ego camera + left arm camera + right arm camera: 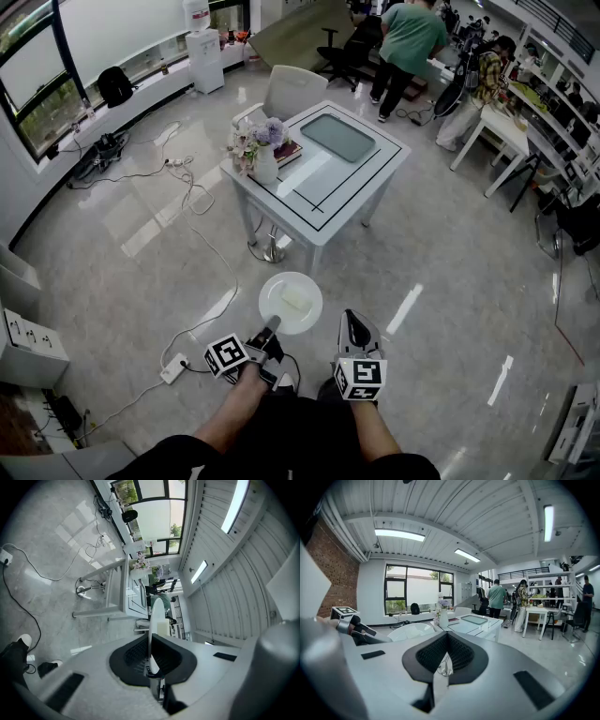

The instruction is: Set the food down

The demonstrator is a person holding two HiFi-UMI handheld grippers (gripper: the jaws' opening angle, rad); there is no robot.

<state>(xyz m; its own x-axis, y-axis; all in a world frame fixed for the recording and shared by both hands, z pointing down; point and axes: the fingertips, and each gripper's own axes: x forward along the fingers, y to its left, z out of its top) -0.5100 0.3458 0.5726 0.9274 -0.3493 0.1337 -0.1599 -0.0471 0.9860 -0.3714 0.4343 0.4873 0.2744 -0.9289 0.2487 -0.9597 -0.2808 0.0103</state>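
Observation:
A white plate [281, 314] carries a pale slab of food [296, 300] and hangs over the floor in front of me. My left gripper [272, 327] is shut on the plate's near rim. In the left gripper view the plate [152, 620] runs edge-on between the jaws, with the food [162, 629] on its right face. My right gripper [354, 324] hangs just right of the plate, shut, with nothing in it. The right gripper view shows its pads [440, 651] meeting, and the plate [410, 631] and left gripper [351, 623] off to the left.
A white glass-topped table [323, 187] stands ahead with a grey tray [337, 137], a vase of flowers [263, 150] and books. A chair [292, 89] stands behind it. Cables [192, 192] and a power strip [173, 368] lie on the floor to the left. People stand at desks far right.

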